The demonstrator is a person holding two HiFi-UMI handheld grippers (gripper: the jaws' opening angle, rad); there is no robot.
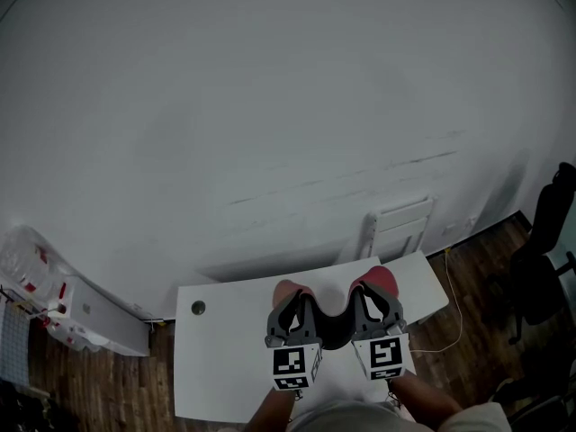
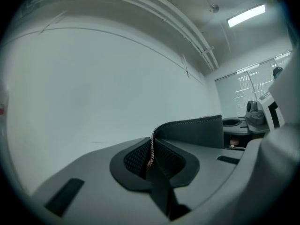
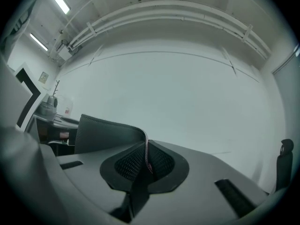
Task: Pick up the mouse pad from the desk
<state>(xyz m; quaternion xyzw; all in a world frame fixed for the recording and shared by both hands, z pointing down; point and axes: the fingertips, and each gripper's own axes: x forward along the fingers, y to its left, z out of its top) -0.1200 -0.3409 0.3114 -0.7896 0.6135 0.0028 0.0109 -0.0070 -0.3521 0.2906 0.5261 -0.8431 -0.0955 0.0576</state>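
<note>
Mouse pad is held over the worktop, long axis running L–R between both tongs, w/ the middle sagging. L tongs are clamped on its L edge, R tongs on its R edge. Gripped edges stand upright.

Head view: we see only part of the mouse pad. Its pinched edges are hidden behind the left gripper and right gripper.

Gripper views: the pad's lower part drops out of sight behind each claw's body.

The forearms behind the claws are cut off by the bottom edge.

A round mark on the desk, left of the left gripper, is too small to identify.
</note>
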